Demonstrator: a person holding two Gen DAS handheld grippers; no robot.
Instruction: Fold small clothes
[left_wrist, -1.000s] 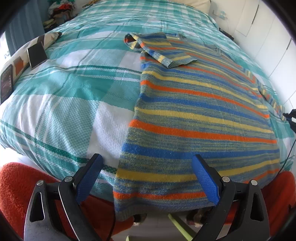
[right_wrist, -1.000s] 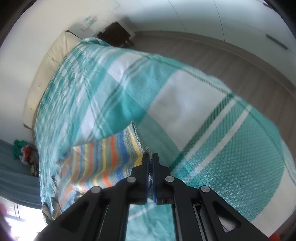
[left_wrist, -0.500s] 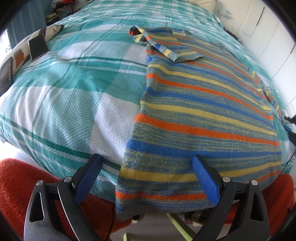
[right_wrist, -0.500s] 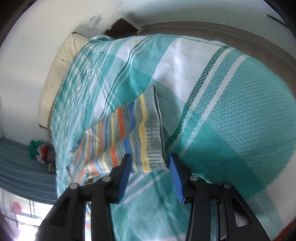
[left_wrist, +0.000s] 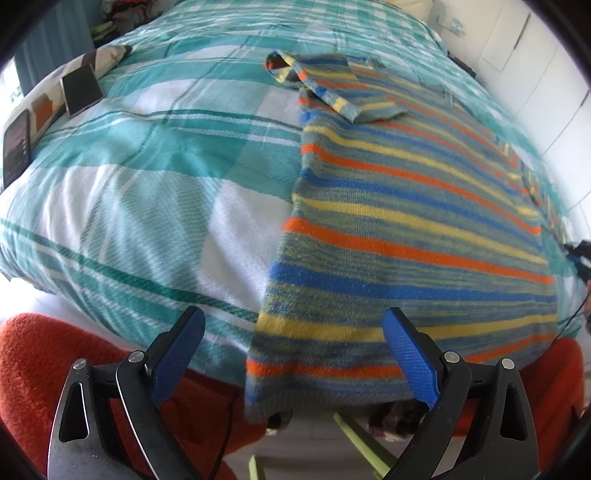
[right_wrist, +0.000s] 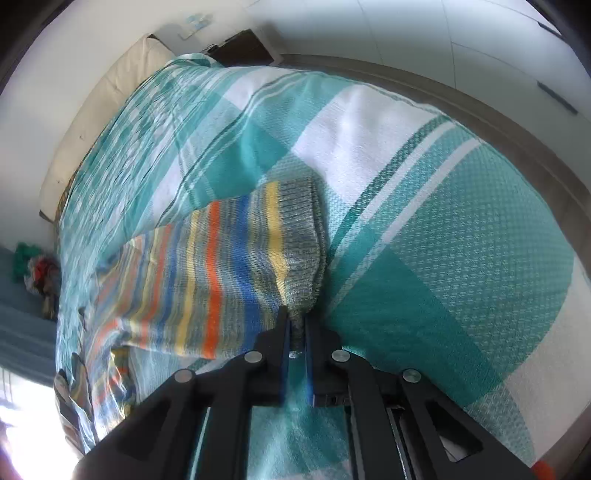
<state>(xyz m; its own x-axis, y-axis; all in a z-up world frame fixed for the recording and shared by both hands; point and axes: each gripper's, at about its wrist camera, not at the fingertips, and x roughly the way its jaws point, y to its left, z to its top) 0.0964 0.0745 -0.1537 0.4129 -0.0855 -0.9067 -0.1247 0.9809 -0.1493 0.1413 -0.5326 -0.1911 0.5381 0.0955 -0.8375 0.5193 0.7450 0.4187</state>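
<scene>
A knit sweater (left_wrist: 388, 206) striped in blue, orange, yellow and grey-green lies flat on the teal plaid bedspread (left_wrist: 129, 166). One sleeve (left_wrist: 332, 88) is folded across its chest at the far end. My left gripper (left_wrist: 295, 332) hangs open over the hem at the bed's near edge, and its blue pads (left_wrist: 406, 354) touch nothing. In the right wrist view the other sleeve (right_wrist: 229, 269) stretches out sideways. My right gripper (right_wrist: 297, 325) is closing tight on that sleeve's ribbed cuff (right_wrist: 303, 251), pads pressing the knit. It also shows small at the left wrist view's right edge.
A phone (left_wrist: 16, 147) and a dark card (left_wrist: 81, 88) rest on a patterned pillow at the bed's left. A person's orange fleece (left_wrist: 55, 350) fills the near edge. A dark nightstand (right_wrist: 240, 44) stands by the headboard. White cupboard doors line the right wall.
My right gripper went from shut and empty, to open over the sleeve cuff, to shut on the cuff. My left gripper stayed open above the hem.
</scene>
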